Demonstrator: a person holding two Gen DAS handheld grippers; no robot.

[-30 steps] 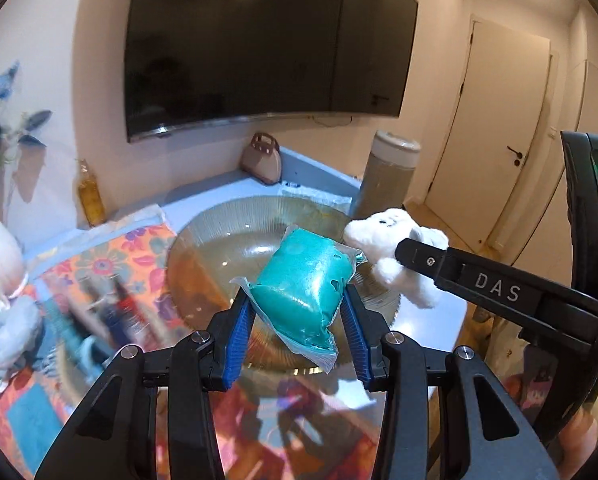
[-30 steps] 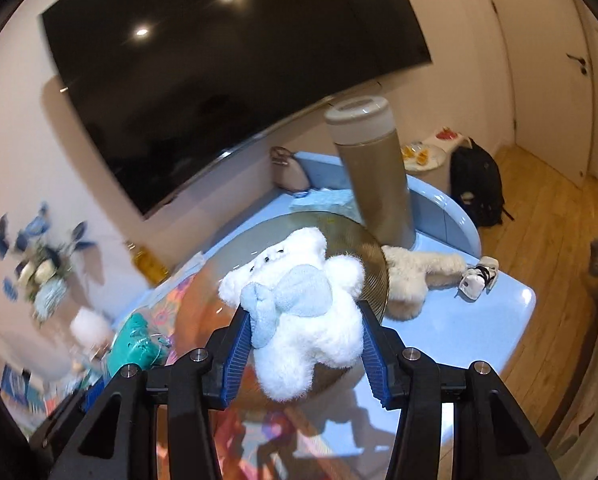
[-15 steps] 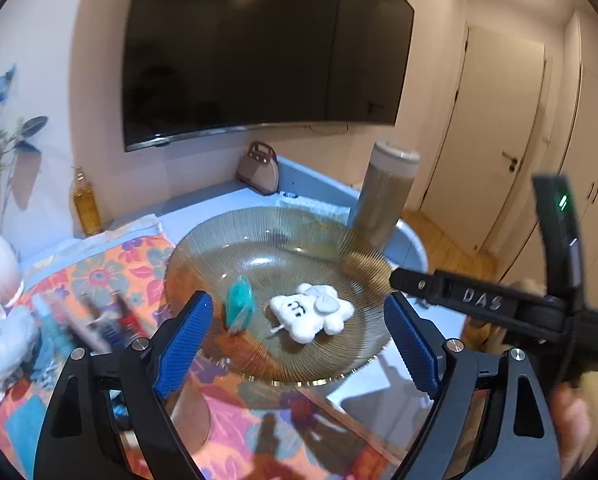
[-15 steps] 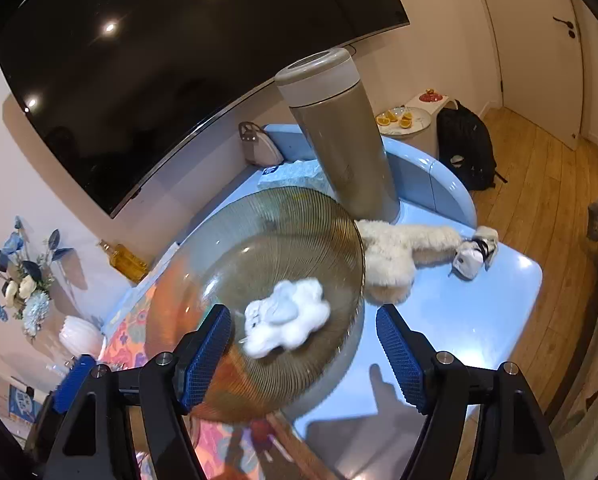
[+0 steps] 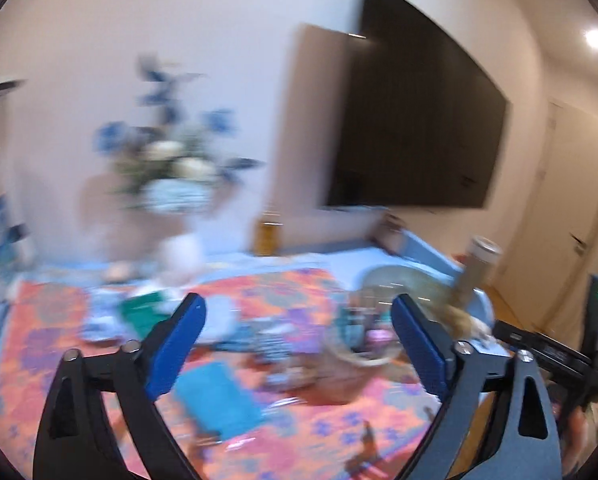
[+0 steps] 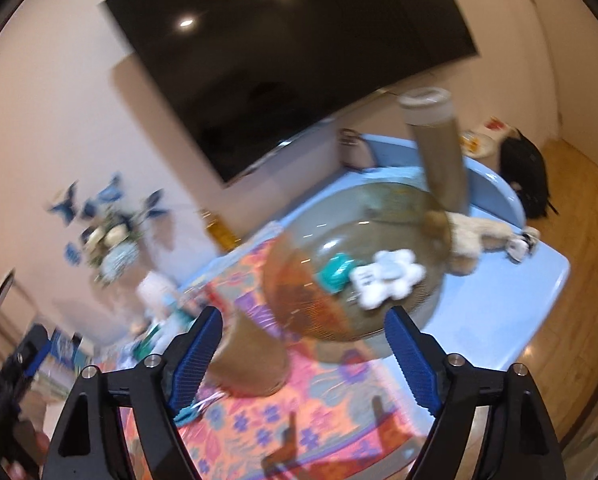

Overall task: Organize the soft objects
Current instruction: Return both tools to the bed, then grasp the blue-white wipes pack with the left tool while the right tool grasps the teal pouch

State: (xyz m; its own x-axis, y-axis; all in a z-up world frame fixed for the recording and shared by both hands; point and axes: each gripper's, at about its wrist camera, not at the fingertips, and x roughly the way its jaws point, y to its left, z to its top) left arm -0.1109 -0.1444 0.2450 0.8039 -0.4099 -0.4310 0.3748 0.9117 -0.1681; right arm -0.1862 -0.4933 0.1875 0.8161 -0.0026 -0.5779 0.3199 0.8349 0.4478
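A large ribbed glass bowl (image 6: 299, 292) stands on a tall foot on the table. In it lie a teal packaged soft block (image 6: 336, 273) and a small white plush bear (image 6: 391, 276), side by side. My right gripper (image 6: 302, 354) is open and empty, held above the floral cloth in front of the bowl. My left gripper (image 5: 297, 344) is open and empty, facing the left part of the table; the view is blurred. The bowl (image 5: 399, 280) shows at its right. A beige plush toy (image 6: 471, 236) lies behind the bowl on the blue table.
A floral orange cloth (image 5: 283, 292) covers the table, with several blurred small items (image 5: 139, 312) on it. A flower vase (image 5: 175, 196) stands at the back left. A tall tan cylinder (image 6: 439, 152) stands behind the bowl. A TV (image 6: 283, 48) hangs on the wall.
Both grippers opened and dropped the teal block and white bear into the bowl, then drew back. The left gripper has swung left toward the vase side.
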